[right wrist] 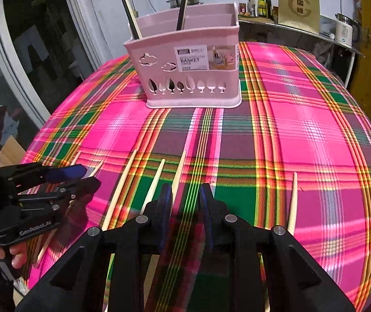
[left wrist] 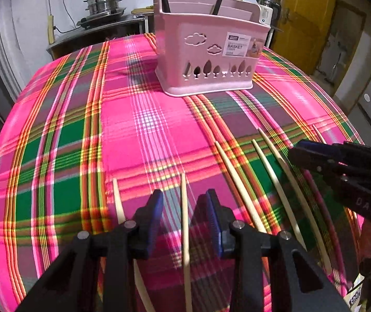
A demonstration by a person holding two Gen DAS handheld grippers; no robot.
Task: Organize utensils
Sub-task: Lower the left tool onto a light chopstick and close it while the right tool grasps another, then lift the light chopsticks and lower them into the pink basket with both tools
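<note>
You have made a start, but most of the job is left. The pale pink plastic utensil basket with cloud and tree cut-outs (left wrist: 206,52) stands at the far side of the surface, in the upper middle of both views, and two dark, slim utensils (right wrist: 183,5) already stand upright in it, with what looks like a light stick beside each. Still loose on the pink, green and yellow plaid tablecloth (left wrist: 68,135) are the pale wooden chopsticks, lying in a rough row across the lower half of each frame; I count six or so across the two views, though some overlap. Your left tool (left wrist: 184,208) is released, its blue-padded fingers standing apart on either side of one pale wooden chopstick (left wrist: 184,223) at the bottom middle of the left view, not pressing on it as far as I can tell. Your right tool (right wrist: 185,200) is also released and holds nothing; only cloth shows between its fingers, and another light chopstick (right wrist: 179,171) lies just beside its left finger. I judge that every chopstick on the cloth still needs to go into the basket.
</note>
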